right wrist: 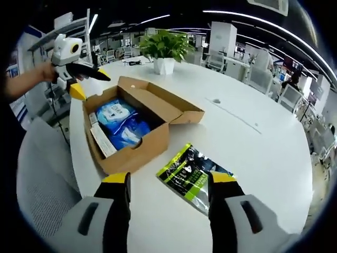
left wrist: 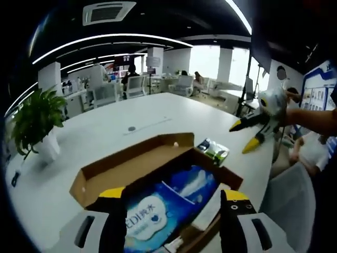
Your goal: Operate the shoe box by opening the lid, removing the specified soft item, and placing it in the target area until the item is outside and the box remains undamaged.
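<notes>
Left gripper (left wrist: pixel 174 203): in my left gripper view I see its two black, yellow-tipped jaws spread wide and holding nothing, hovering over the near end of the shoe box (left wrist: pixel 100 176). In the right gripper view the same gripper (right wrist: pixel 87 79) comes in from the left beyond the box's far end, held in a hand; there I cannot judge its jaws.

Shoe box: brown cardboard, lid folded back flat on the white table (left wrist: pixel 105 132). My right gripper view shows the whole box (right wrist: pixel 139 150) from outside, lid flap lying toward the plant.

Blue soft pack (left wrist: pixel 163 203): inside the box, between my left jaws as that view frames it; white label with lettering. From the right gripper view it (right wrist: pixel 121 124) sits in the open tray beside a white slip along the near wall.

Green-and-black pouch (right wrist: pixel 192 176): flat on the table just beside the box, between my right jaws in the picture but not touched. The left gripper view has it (left wrist: pixel 213 150) past the box's far corner, small and partly hidden.

Right gripper (right wrist: pixel 168 187): jaws apart, empty, above the table near the pouch. The left gripper view catches it (left wrist: pixel 253 132) at the right, held by an arm, jaws apart.

Potted plant (left wrist: pixel 37 124): on the table well apart from the box; the right gripper view puts it (right wrist: pixel 164 52) beyond the lid.
</notes>
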`<state>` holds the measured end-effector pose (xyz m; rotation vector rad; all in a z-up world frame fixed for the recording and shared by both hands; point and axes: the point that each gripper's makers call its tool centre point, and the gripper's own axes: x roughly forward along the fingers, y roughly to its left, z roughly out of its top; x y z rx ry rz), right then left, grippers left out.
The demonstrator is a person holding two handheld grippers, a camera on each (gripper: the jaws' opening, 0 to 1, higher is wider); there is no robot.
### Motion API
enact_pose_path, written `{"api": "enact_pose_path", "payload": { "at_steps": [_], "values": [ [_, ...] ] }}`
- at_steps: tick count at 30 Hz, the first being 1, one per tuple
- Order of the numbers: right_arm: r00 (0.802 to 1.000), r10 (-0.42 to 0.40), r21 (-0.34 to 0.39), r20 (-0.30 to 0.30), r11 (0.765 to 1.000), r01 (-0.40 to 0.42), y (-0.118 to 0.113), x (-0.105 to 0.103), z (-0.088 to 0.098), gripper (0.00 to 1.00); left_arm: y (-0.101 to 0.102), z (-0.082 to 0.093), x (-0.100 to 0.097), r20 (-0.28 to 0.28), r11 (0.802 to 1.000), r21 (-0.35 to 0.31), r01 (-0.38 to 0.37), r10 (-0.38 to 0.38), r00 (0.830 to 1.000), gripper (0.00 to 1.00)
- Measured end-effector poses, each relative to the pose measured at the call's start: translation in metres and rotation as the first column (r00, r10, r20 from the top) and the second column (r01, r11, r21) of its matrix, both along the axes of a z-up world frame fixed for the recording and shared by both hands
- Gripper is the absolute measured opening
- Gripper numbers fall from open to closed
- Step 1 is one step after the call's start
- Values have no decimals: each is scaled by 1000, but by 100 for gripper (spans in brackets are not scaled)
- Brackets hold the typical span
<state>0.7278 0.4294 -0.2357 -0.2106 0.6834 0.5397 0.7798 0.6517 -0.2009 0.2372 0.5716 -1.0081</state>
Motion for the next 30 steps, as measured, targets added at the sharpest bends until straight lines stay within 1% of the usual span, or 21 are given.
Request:
{"api": "enact_pose_path", "payload": {
  "at_steps": [2,4,6,7,8,10,13,18,22,23,24,30],
  "values": [
    [1000,12,15,4,1000,-12,8,1,2,59,3,1,0,-2,1000,-2,-7,7,1000,76],
    [1000,27,18,6,999,-27,14,2,2,60,10,-2,0,-4,1000,1,-14,14,1000,77],
    [999,41,17,6,999,-41,20,0,0,62,12,-2,-1,-2,1000,-1,-20,20,1000,79],
    [999,45,18,6,999,-45,23,1,0,62,18,-3,-1,-1,1000,-4,-24,24,1000,80],
    [999,49,19,7,999,-49,25,2,1,62,21,-4,-1,0,1000,-5,-26,26,1000,81],
    [998,61,22,11,998,-61,29,4,2,62,22,-5,-3,7,1000,-5,-29,29,1000,85],
    [997,72,30,17,997,-73,38,6,4,63,34,-10,-5,8,1000,1,-27,27,1000,89],
    [993,109,45,37,993,-110,54,12,8,64,47,-16,-9,-6,999,1,-35,35,999,92],
    [989,139,53,47,989,-142,67,16,7,63,54,-18,-10,-9,999,-12,-43,43,999,98],
    [988,147,54,45,987,-149,71,17,7,63,51,-17,-12,-7,999,-14,-44,44,999,99],
    [988,151,55,42,987,-153,73,17,6,63,50,-17,-13,-7,999,-16,-45,45,999,99],
    [982,186,54,34,981,-188,89,22,2,63,59,-16,-15,-9,998,-30,-57,57,998,100]
  ]
}}
